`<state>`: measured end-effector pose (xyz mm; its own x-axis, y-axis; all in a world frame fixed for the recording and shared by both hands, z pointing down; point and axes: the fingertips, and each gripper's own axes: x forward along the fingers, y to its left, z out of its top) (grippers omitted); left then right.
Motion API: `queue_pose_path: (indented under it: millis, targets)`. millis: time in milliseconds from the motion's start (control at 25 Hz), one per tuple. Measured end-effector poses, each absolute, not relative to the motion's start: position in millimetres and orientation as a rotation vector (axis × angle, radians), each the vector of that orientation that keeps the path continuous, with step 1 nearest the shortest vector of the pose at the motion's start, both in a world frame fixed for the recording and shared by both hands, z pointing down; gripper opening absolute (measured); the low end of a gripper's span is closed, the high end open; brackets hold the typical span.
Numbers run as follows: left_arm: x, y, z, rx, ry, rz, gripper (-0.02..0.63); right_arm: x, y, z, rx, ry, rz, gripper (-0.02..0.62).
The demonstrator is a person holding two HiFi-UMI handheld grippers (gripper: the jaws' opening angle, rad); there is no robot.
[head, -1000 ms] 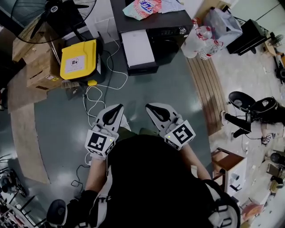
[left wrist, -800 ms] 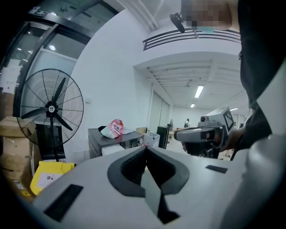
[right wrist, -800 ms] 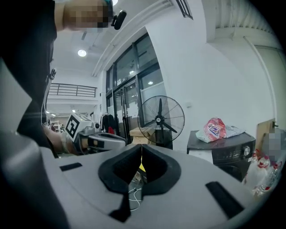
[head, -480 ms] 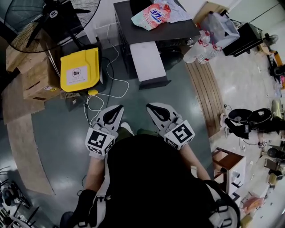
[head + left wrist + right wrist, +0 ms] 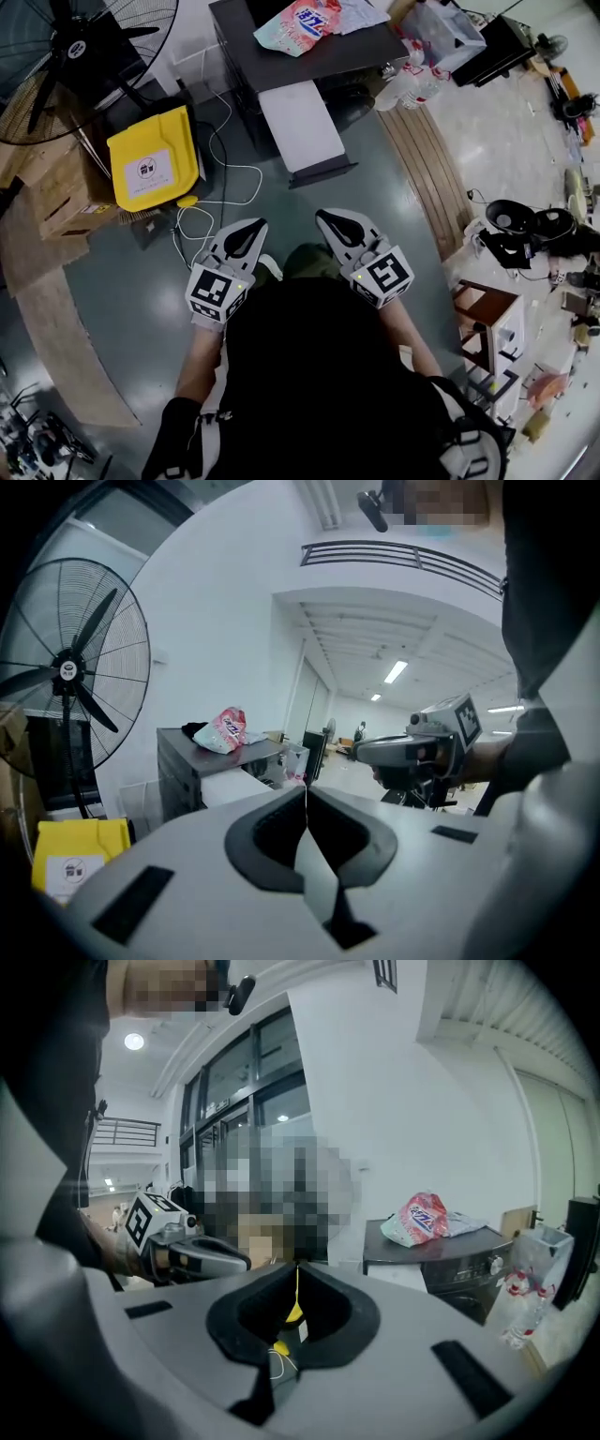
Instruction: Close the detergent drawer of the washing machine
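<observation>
The floor [image 5: 375,187] takes up most of the head view, and the person stands on it well back from the washing machine [image 5: 281,66], which sits at the top of that view against the wall. A large fan [image 5: 70,52] stands off to the machine's left, with a yellow bin [image 5: 150,159] lying on the floor between fan and machine. From the machine's front the drawer [image 5: 300,127] sticks out towards the person as a long white slab with a dark front edge; it is fully pulled out, so the task's one step is not yet done. A detergent bag [image 5: 302,19] rests on top of the machine, above the drawer.

The left tool [image 5: 253,225] and the right tool [image 5: 326,217] are held side by side just in front of the person's body, both pointing at the machine and well apart from it. Each one's own view shows its jaws pressed together with nothing between them.

By the look of it, the task has not begun. What remains is to get within reach, set a tool against the drawer's front edge and push it flush into the machine.
</observation>
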<state>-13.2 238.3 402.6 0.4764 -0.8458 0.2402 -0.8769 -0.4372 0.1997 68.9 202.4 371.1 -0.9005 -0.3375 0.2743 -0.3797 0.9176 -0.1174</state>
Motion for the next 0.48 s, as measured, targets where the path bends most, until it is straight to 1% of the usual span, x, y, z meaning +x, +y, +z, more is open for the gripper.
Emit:
queue_pose_path:
  millis: [480]
  targets:
    - [27.9, 169.3, 448.9, 2.403, -1.312, 0.305, 0.012, 141.4, 129.5, 431.9, 0.673, -2.698, 0.350, 0.018]
